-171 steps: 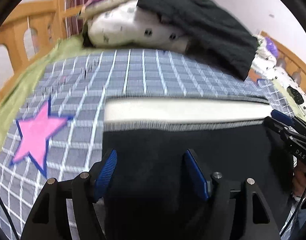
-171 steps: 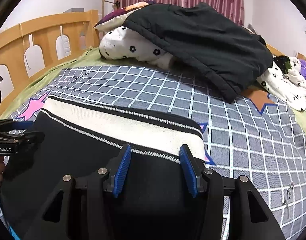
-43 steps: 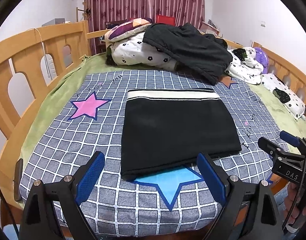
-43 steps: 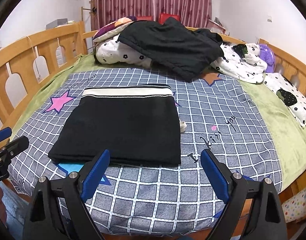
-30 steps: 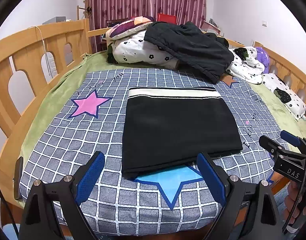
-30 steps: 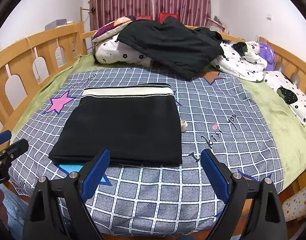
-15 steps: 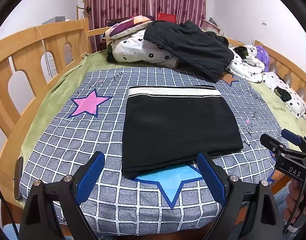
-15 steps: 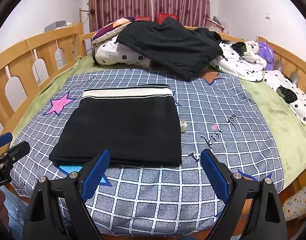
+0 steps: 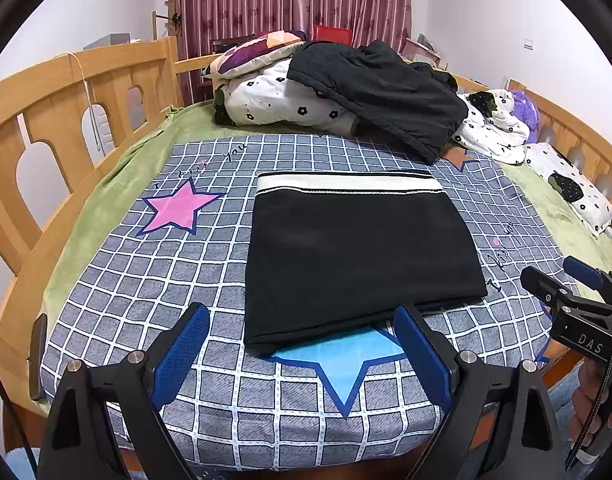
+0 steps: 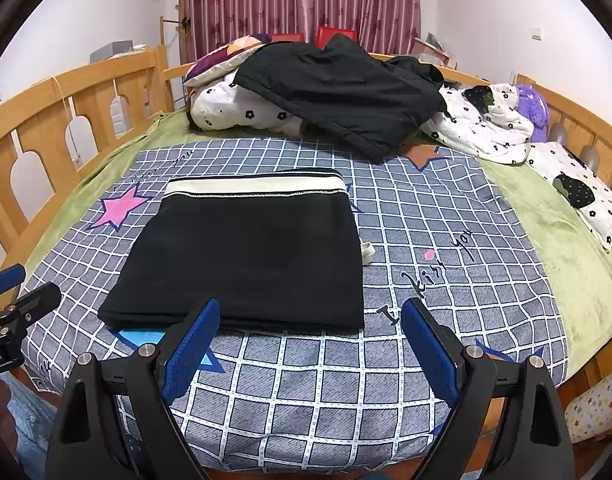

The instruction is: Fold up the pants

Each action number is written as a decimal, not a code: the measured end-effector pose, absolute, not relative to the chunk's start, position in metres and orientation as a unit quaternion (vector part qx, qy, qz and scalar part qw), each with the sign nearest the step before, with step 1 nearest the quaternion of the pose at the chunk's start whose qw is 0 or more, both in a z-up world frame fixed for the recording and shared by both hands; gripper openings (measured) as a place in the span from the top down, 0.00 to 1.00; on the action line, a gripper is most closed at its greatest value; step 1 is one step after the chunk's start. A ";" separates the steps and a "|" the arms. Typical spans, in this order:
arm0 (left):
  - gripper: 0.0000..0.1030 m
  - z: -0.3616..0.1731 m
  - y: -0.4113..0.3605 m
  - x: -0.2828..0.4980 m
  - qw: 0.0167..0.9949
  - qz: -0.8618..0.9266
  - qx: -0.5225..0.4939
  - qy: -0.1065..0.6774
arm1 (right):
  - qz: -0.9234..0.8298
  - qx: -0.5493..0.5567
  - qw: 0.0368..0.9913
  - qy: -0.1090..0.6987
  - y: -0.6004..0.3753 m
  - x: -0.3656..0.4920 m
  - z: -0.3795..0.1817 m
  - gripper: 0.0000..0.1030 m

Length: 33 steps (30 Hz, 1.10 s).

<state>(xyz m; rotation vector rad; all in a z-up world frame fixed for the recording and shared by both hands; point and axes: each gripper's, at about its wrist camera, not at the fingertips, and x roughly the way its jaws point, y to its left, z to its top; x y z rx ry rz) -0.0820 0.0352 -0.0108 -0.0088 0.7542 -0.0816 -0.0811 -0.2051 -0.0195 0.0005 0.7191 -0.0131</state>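
The black pants (image 9: 358,248) lie folded into a flat rectangle on the checked bed cover, their cream waistband (image 9: 348,181) at the far edge. They also show in the right wrist view (image 10: 245,252). My left gripper (image 9: 301,354) is open and empty, held back over the near bed edge, apart from the pants. My right gripper (image 10: 312,350) is open and empty, also near the bed's front edge. Each gripper shows at the side of the other's view.
A pile of bedding with a black jacket (image 9: 382,92) on top sits at the head of the bed. Wooden rails (image 9: 45,120) run along both sides. Spotted pillows (image 10: 582,196) lie at the right. A small white scrap (image 10: 366,251) lies beside the pants.
Since several seconds ago both grippers have let go of the pants, opened wide and drawn back to the bed's near edge. Over the last second they barely move.
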 end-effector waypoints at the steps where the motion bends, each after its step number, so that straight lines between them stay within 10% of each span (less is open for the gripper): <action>1: 0.09 -0.011 0.036 -0.082 0.929 -0.040 -0.005 0.368 | -0.006 0.000 0.936 0.352 -0.205 -0.081 -0.020 0.12; 33: 0.09 -0.010 0.034 -0.083 0.929 -0.040 -0.004 0.368 | -0.007 -0.002 0.936 0.352 -0.204 -0.082 -0.018 0.12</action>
